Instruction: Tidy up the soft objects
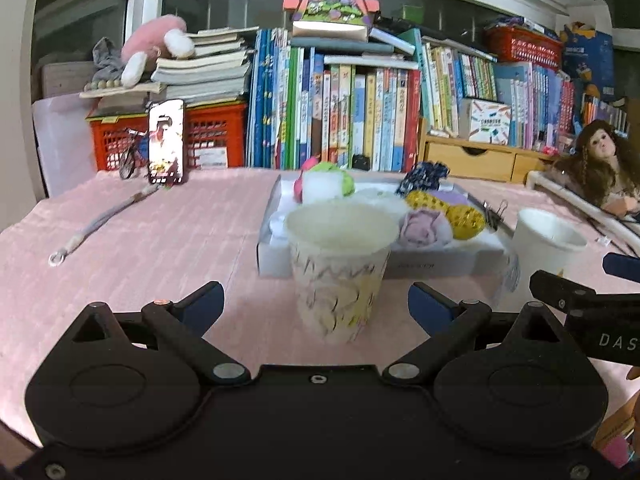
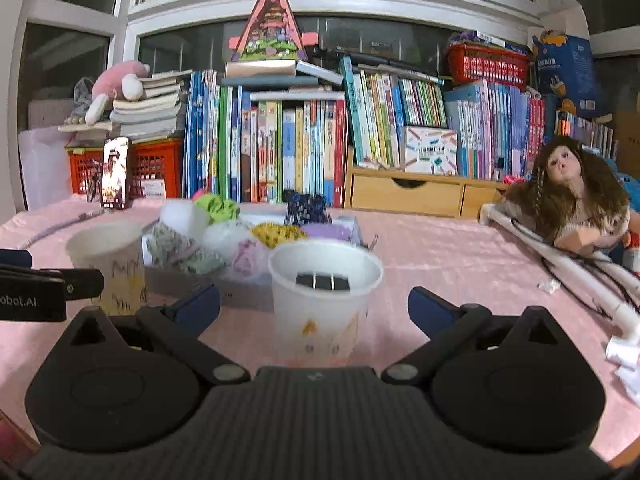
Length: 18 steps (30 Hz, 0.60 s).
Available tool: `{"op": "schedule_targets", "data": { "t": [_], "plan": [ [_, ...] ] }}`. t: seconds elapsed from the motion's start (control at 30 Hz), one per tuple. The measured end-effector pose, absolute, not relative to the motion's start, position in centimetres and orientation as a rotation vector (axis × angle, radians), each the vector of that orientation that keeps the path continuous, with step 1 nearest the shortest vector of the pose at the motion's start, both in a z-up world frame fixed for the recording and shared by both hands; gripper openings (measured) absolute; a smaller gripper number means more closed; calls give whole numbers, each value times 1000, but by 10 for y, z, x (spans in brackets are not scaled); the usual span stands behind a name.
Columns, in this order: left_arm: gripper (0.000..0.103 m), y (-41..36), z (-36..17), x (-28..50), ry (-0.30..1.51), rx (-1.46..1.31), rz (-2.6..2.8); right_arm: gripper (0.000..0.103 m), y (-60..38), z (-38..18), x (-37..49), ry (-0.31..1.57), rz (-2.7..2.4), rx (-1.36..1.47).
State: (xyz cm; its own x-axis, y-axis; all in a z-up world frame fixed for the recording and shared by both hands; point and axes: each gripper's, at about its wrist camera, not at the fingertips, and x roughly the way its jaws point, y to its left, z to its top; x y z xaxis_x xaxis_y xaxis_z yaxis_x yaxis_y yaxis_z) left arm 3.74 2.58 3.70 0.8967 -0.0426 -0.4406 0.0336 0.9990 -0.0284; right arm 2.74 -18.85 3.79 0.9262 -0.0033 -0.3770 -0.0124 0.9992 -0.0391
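Note:
A white shallow box point(image 1: 440, 264) on the pink tablecloth holds several soft items: a yellow patterned scrunchie point(image 1: 448, 208), a lilac one point(image 1: 424, 228), a white foam block point(image 1: 324, 186), a green one point(image 1: 336, 170). The box also shows in the right wrist view point(image 2: 240, 292). My left gripper point(image 1: 316, 304) is open, its fingers either side of a doodled paper cup point(image 1: 340, 272). My right gripper point(image 2: 314, 306) is open around a second paper cup point(image 2: 324, 300) with black binder clips point(image 2: 322, 281) inside. The grippers do not touch the cups.
A doll point(image 2: 576, 196) and white tubes point(image 2: 580, 272) lie at the right. A phone point(image 1: 166, 140) stands at the back left, with a cord point(image 1: 96, 220) in front of it. Books and red baskets point(image 1: 216, 136) line the back. A binder clip point(image 1: 496, 212) lies beside the box.

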Motion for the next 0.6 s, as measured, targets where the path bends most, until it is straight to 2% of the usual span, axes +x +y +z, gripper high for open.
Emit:
{"op": "schedule_targets", "data": {
  "t": [0.37,0.6],
  "plan": [
    [98,27,-9,39,565,-25,5,103,-182,-9,27,503,-5,-59],
    [101,22,-18,41,559,5,24,103,-182,-19,27,525,-3,-59]
  ]
}}
